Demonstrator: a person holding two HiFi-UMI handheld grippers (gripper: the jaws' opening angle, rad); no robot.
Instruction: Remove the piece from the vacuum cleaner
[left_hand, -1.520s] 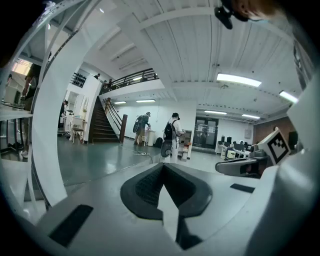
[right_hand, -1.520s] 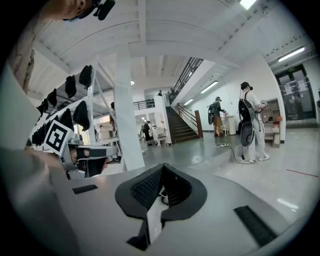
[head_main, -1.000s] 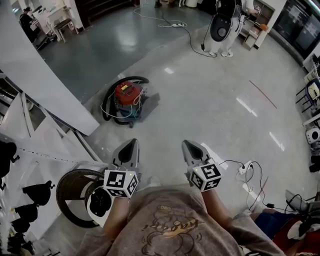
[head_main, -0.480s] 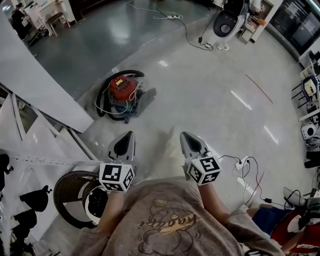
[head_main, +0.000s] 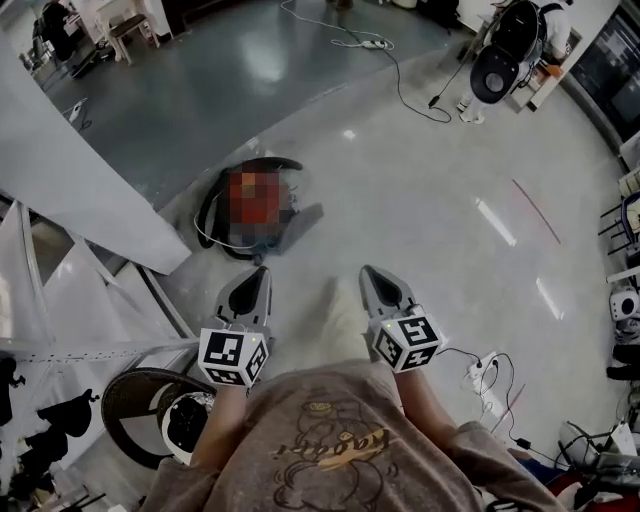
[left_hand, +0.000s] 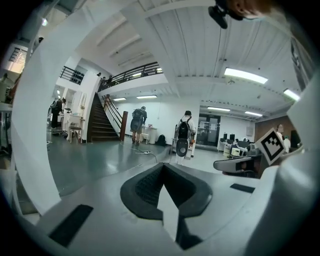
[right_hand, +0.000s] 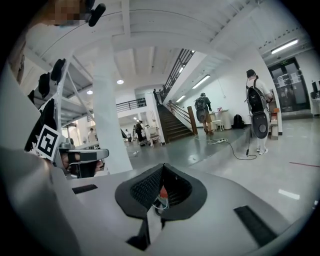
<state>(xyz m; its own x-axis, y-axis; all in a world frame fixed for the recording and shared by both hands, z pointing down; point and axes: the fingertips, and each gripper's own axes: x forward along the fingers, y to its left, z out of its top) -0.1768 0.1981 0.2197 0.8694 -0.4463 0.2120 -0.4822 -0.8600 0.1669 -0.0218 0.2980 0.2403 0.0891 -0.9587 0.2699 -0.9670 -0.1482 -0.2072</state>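
The vacuum cleaner (head_main: 256, 204) stands on the floor ahead of me, red on top, ringed by a black hose (head_main: 214, 208) and a loose white cord; its top is blurred in the head view. My left gripper (head_main: 262, 273) and right gripper (head_main: 368, 272) are held side by side in front of my chest, both shut and empty, well short of the cleaner. In the right gripper view a bit of the red cleaner (right_hand: 162, 193) shows past the closed right gripper (right_hand: 161, 176). The left gripper (left_hand: 163, 172) looks out over the hall floor.
A slanted white beam (head_main: 80, 180) and white framework stand at my left, with a round dark drum (head_main: 140, 410) by my left elbow. A power strip with cables (head_main: 482, 368) lies at the right. A standing robot (head_main: 497, 62) and a floor cable (head_main: 400, 70) are far ahead.
The head view has swung slightly, so the vacuum cleaner sits a little lower in the picture. Both grippers stay shut and side by side.
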